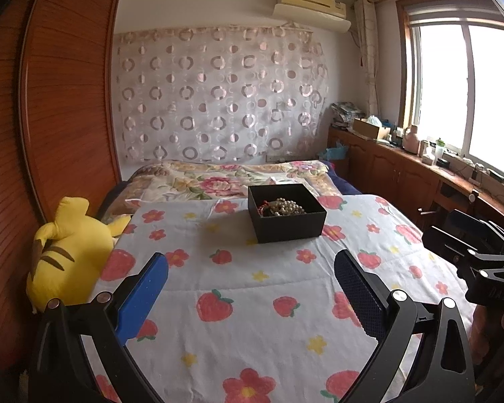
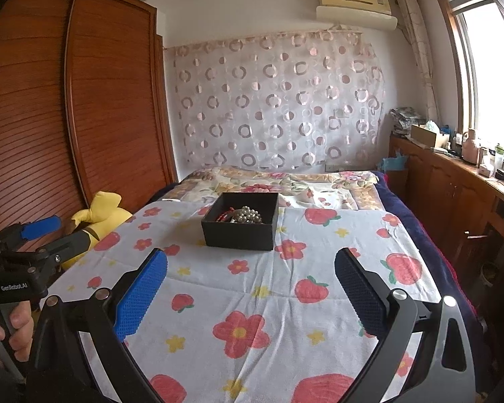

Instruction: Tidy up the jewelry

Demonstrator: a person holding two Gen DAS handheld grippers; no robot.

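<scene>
Nearest to me, at the bottom of each wrist view, both sets of tongs stand wide apart and hold nothing: the left tongs (image 1: 250,282) and the right tongs (image 2: 250,280) each frame only bare strawberry-and-flower bedspread (image 1: 252,319) between their blue pads. Beyond them, with a clear stretch of fabric in between, the black box (image 1: 287,213) sits on the bed, open at the top, well apart from both. In the left view it lies just right of centre, above the gap; in the right view it lies just left of centre (image 2: 241,221), so I judge it to sit between the 2 hands, ahead of both, with neither plainly nearer. Inside, a heap of pale beads (image 1: 287,206) fills the right part and a red cord piece (image 1: 262,206) lies at the left; I cannot make out any long axis in that tangle. The coming reach, I judge, is straight forward and down over the near wall. Far off to the left rests a yellow plush toy (image 1: 67,255).
</scene>
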